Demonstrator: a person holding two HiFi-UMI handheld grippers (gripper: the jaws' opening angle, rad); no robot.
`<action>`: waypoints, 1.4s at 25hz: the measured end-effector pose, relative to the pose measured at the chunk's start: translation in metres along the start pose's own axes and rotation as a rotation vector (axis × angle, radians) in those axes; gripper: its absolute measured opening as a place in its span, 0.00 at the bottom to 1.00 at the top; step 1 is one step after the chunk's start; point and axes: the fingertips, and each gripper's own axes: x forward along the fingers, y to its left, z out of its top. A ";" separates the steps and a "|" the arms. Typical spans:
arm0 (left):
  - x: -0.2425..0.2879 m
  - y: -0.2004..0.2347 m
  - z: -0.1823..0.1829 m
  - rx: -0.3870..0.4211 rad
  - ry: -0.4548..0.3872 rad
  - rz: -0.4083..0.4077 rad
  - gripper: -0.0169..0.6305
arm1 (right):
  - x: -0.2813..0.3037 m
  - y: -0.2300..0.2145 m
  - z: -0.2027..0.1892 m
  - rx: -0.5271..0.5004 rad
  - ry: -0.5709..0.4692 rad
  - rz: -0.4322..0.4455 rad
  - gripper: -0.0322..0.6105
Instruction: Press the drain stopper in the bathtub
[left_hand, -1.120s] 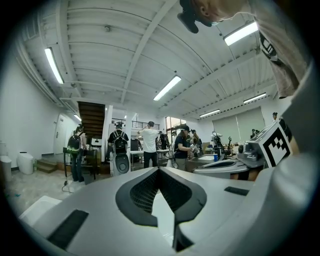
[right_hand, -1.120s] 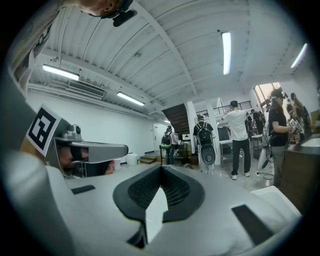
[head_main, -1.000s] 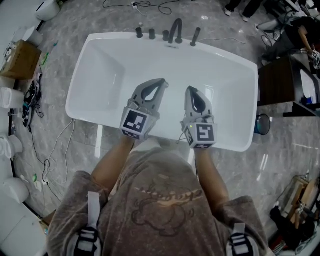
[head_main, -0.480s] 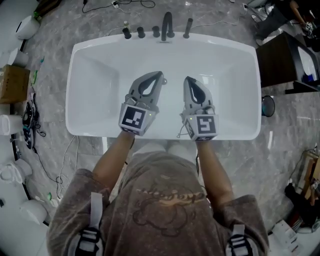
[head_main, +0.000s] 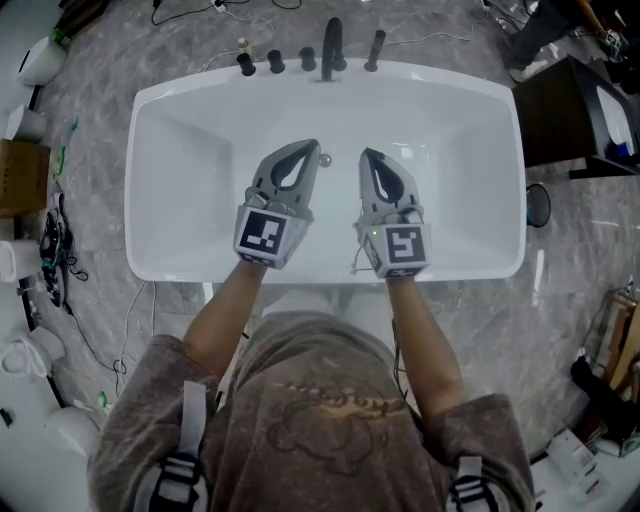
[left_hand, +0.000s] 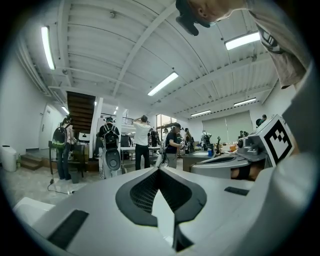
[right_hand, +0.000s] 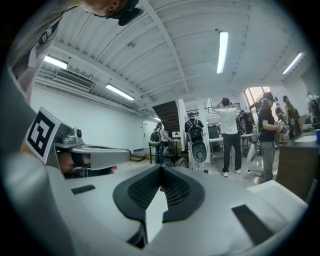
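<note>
A white bathtub (head_main: 200, 150) lies below me in the head view. A small round metal drain stopper (head_main: 324, 158) shows on the tub floor just right of my left gripper's tip. My left gripper (head_main: 313, 146) and right gripper (head_main: 366, 153) hover side by side over the tub's middle, both pointing toward the faucet end. Both are shut with nothing held. In the left gripper view the left gripper (left_hand: 159, 169) has its jaws meeting at the tips. The right gripper view shows the right gripper (right_hand: 161, 167) the same way. Neither gripper view shows the tub.
A dark faucet (head_main: 332, 48) and several dark knobs (head_main: 275, 61) line the tub's far rim. A dark cabinet (head_main: 565, 110) stands at the right, a cardboard box (head_main: 22, 178) and cables (head_main: 55, 250) at the left. Several people (left_hand: 142, 140) stand across the room.
The head view has shifted, so the tub sits higher and more squarely in frame. Both grippers keep their side-by-side position over the tub and stay shut.
</note>
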 end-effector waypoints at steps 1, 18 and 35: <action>0.002 0.001 -0.003 0.000 -0.001 0.000 0.03 | 0.002 -0.001 -0.002 -0.001 0.000 0.001 0.05; 0.050 0.023 -0.086 0.002 -0.012 0.004 0.03 | 0.053 -0.024 -0.096 0.000 0.053 0.026 0.05; 0.083 0.041 -0.193 0.004 0.005 0.011 0.03 | 0.088 -0.046 -0.183 0.019 0.034 0.031 0.05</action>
